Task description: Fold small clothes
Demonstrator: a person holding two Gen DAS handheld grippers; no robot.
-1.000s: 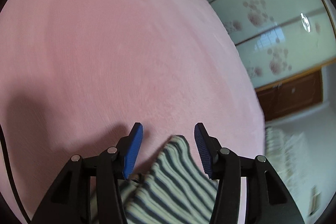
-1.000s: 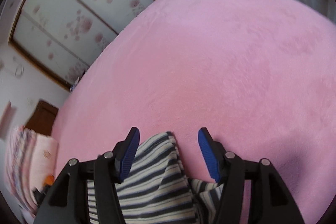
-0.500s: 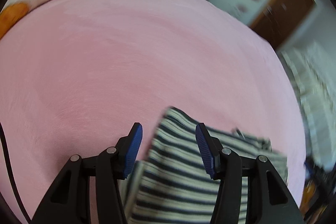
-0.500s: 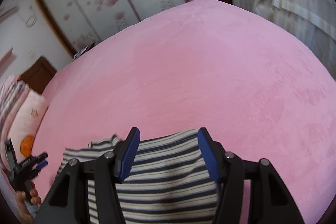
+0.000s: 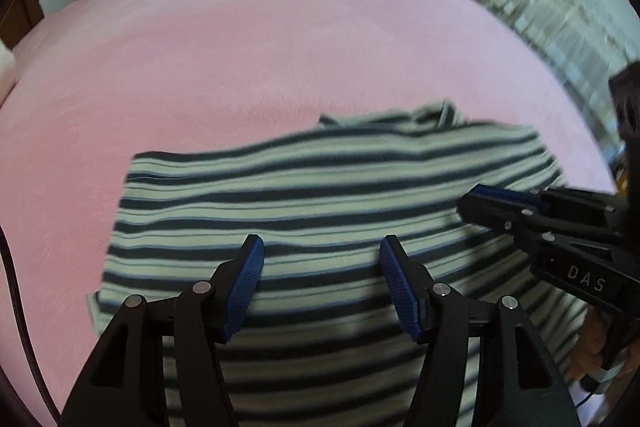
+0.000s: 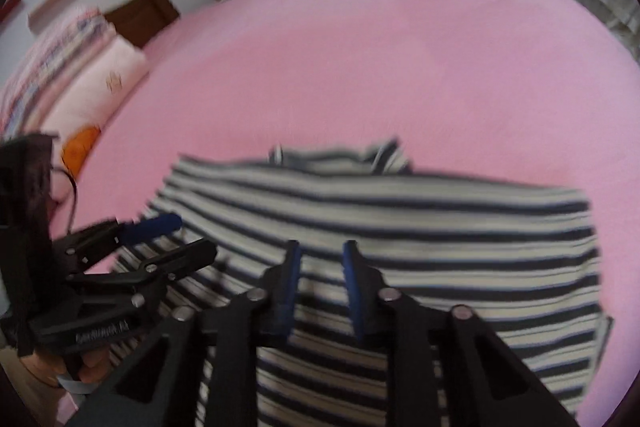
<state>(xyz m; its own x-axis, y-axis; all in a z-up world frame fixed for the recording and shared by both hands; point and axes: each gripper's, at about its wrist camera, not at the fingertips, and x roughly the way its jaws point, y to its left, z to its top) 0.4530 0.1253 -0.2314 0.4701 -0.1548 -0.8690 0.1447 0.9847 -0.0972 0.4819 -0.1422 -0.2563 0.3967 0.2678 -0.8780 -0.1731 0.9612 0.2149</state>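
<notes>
Left wrist view: the striped garment (image 5: pixel 320 211) lies spread across the lower half of the frame on the pink bedcover (image 5: pixel 280 39), its collar at the far edge. I hold my left gripper (image 5: pixel 322 267) over the cloth, jaws having just widened and nothing pinched between them. I judge the laying-out stage nearly done — no fold is yet visible, so all folding remains. At right this view shows the right gripper (image 5: pixel 476 205) from the side, jaws having just closed to a narrow gap; whether cloth is caught there I cannot tell. Right wrist view adds what the first lacks — the garment's right edge, the pillows (image 6: pixel 96 79) at upper left, and the left gripper from the side, parted.
</notes>
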